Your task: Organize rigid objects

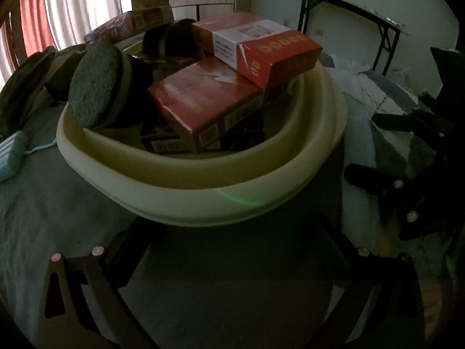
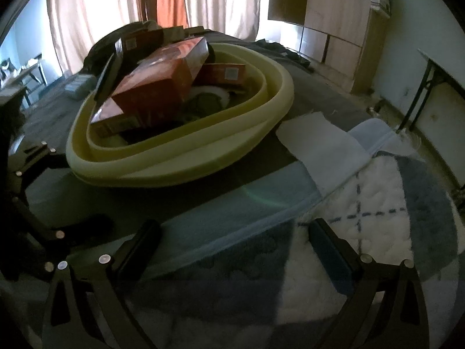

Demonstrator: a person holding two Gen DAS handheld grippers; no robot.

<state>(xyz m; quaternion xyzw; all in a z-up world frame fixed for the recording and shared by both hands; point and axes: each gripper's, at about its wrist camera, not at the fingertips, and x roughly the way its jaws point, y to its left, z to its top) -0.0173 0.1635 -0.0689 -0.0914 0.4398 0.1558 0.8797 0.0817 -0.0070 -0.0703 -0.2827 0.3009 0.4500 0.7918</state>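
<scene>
While both hand-held grippers (image 1: 232, 250) (image 2: 232, 244) gape empty, box-filled basin (image 1: 203, 197) just ahead

We see boxes (image 1: 203, 107) stacked in the basin (image 1: 203, 200) on the bed (image 1: 52, 203); a disc (image 1: 97, 84) leans inside its left rim.

Cream basin (image 2: 186, 157) holds red boxes (image 2: 162, 87); right gripper (image 2: 232, 244) agape, empty.

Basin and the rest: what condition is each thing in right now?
Basin: upright on the bed, heaped full.
Top red box: lying tilted across another box.
Grey disc: leaning on edge against the rim.
Left gripper: open, empty.
Right gripper: open, empty.
</scene>
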